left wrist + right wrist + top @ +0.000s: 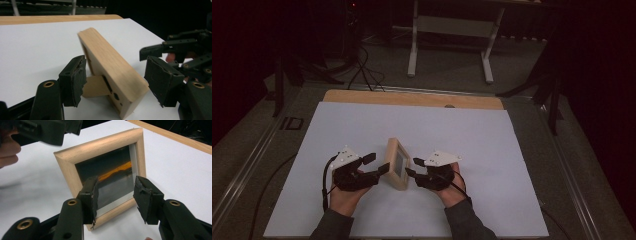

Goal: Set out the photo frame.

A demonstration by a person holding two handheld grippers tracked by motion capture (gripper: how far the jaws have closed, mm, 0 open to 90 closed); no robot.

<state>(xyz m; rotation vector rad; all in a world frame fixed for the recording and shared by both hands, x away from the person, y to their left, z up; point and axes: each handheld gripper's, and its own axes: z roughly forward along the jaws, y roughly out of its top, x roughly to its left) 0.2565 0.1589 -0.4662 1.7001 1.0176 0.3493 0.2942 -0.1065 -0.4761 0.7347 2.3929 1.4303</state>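
Notably: left gripper view | picture frame [110,72] back, stand | right gripper view | glass front

A wooden picture frame [110,67] stands on edge on the white table [37,45], seen from behind, with its back stand [96,86] propped out at the near left. The left tool [117,83] straddles the frame's near end, both black pads clear of the wood. The right tool [180,50] hovers at the far right.
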